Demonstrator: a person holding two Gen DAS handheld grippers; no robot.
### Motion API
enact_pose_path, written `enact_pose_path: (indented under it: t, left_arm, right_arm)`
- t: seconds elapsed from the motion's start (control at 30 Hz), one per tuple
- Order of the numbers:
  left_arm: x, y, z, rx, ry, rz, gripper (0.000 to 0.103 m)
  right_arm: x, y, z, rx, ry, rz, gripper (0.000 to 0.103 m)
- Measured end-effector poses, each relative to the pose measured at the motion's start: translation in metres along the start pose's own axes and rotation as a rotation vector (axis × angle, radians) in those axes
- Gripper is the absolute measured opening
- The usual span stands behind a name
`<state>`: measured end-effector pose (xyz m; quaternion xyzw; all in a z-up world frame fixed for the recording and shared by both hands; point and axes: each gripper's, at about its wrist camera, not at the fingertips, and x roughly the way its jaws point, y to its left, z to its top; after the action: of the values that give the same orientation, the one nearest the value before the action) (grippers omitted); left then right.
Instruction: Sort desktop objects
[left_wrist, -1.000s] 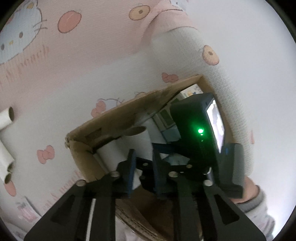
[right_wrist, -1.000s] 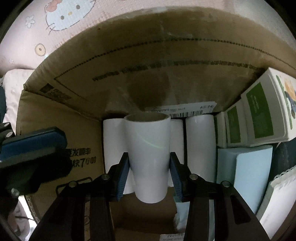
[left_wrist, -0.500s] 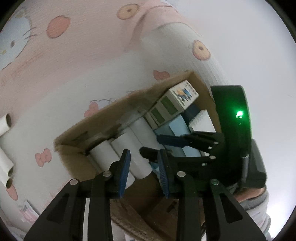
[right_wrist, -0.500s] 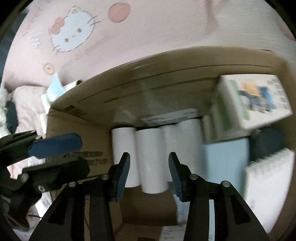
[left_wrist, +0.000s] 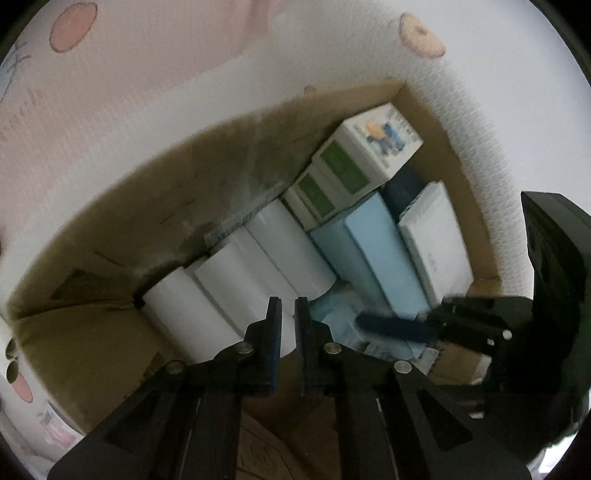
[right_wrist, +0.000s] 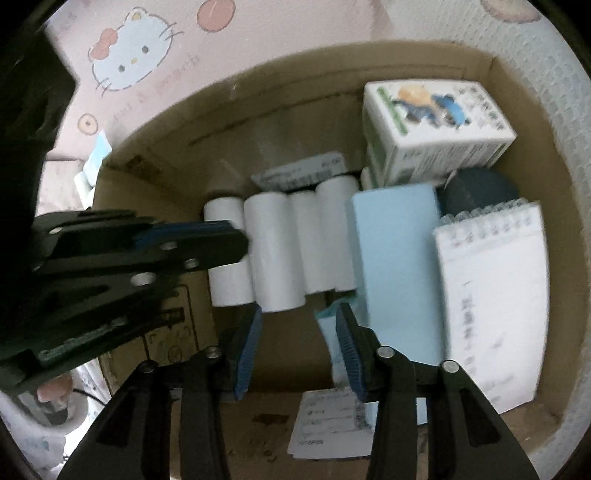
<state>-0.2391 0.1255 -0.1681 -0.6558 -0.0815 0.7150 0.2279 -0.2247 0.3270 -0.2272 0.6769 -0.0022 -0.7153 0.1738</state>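
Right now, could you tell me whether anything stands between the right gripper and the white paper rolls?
Nothing visible: the right gripper, jaws just closing empty, faces the white paper rolls across bare cardboard box floor; the left gripper crosses only the leftmost.

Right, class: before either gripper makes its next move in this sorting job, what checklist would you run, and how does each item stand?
1. Right gripper empty: ok; its jaws have just been closing, nothing between them.
2. Left gripper empty: ok; shut on nothing.
3. White rolls inside the cardboard box: ok; lying side by side.
4. Everything sorted: not ok; cardboard tubes lie outside the box.
5. Grippers clear of each other: ok; apart.
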Motion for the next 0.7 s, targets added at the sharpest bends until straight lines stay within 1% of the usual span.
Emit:
enact_pose_path:
  t: [0.03, 0.07, 0.17, 0.27, 0.33, 0.4, 0.43, 0.47, 0.5, 0.53, 0.6, 0.7]
  left_arm:
    - [0.004, 0.000, 0.000, 0.000, 0.008, 0.008, 0.008]
    - [0.007, 0.000, 0.001, 0.002, 0.016, 0.016, 0.008]
    - [0.012, -0.002, 0.005, 0.006, 0.028, 0.041, 0.008]
    - [0.016, 0.003, 0.009, -0.030, 0.030, 0.065, 0.008]
    - [0.016, 0.005, 0.011, -0.047, 0.027, 0.070, 0.008]
    - [0.017, 0.005, 0.014, -0.047, 0.032, 0.073, 0.008]
    - [0.018, 0.005, 0.015, -0.045, 0.037, 0.098, 0.008]
    - [0.019, 0.006, 0.016, -0.043, 0.047, 0.140, 0.008]
    - [0.019, 0.006, 0.016, -0.040, 0.053, 0.161, 0.008]
    - [0.018, 0.006, 0.017, -0.040, 0.060, 0.165, 0.008]
    - [0.012, 0.007, 0.017, -0.055, 0.066, 0.134, 0.008]
    - [-0.004, 0.010, 0.018, -0.063, 0.046, 0.121, 0.008]
  right_arm:
    - [0.004, 0.000, -0.001, 0.005, 0.013, 0.015, 0.019]
    - [0.008, 0.001, -0.002, 0.009, 0.031, 0.018, 0.019]
    - [0.024, 0.004, 0.000, 0.011, 0.080, -0.018, 0.019]
    - [0.043, 0.003, 0.002, 0.053, 0.153, -0.046, 0.019]
    - [0.053, -0.003, 0.003, 0.109, 0.180, -0.005, 0.019]
    - [0.055, -0.007, 0.004, 0.145, 0.186, 0.019, 0.019]
    - [0.055, -0.008, 0.005, 0.154, 0.188, 0.022, 0.019]
    - [0.053, -0.008, 0.005, 0.160, 0.181, 0.020, 0.019]
    - [0.053, -0.008, 0.006, 0.168, 0.178, 0.020, 0.019]
    - [0.053, -0.009, 0.006, 0.184, 0.178, 0.024, 0.019]
    - [0.054, -0.011, 0.006, 0.214, 0.178, 0.027, 0.019]
    - [0.054, -0.008, 0.005, 0.228, 0.174, 0.025, 0.019]
